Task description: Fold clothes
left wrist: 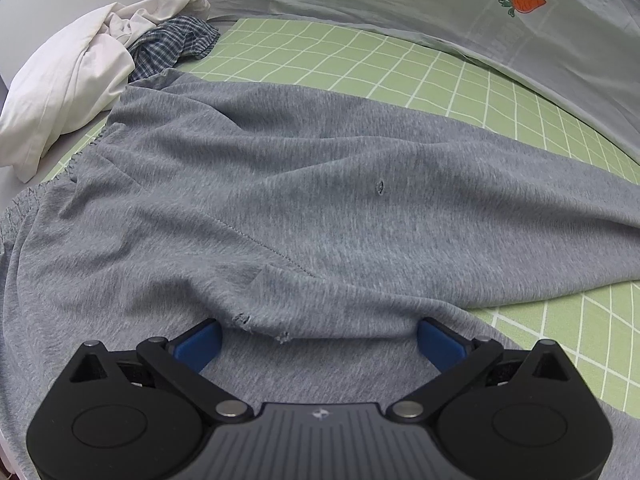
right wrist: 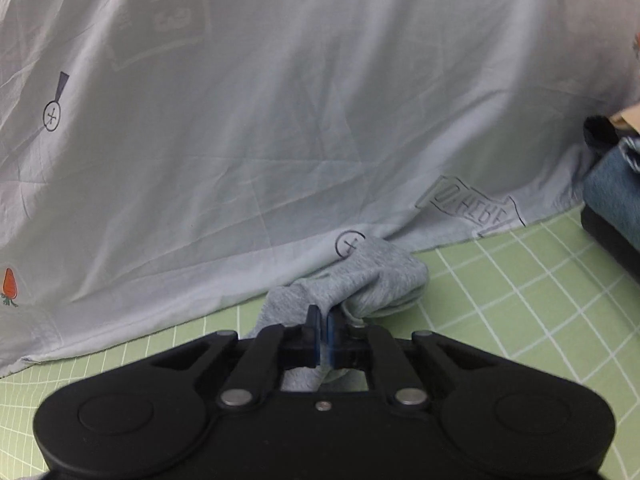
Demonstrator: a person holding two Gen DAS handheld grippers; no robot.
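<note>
Grey garment (left wrist: 280, 200) lies spread across the green checked bed sheet (left wrist: 400, 64), flat enough to fold. Right gripper (right wrist: 323, 322) has its fingers clamped on a bunched grey end (right wrist: 372, 276), likely to carry it over. Left gripper (left wrist: 320, 340) hovers wide open above the near hem, gripping nothing.

The left tongs (left wrist: 320, 334) stand wide open, blue pads (left wrist: 200, 342) apart, over the near edge of a grey garment (left wrist: 280, 184) spread across a green checked sheet (left wrist: 360, 56). The garment has small holes near the tongs. At far left, a white cloth (left wrist: 68, 88) lies bunched beside a plaid cloth (left wrist: 172, 44). A pale printed sheet (left wrist: 400, 4) with a carrot (left wrist: 528, 3) hangs behind.
</note>
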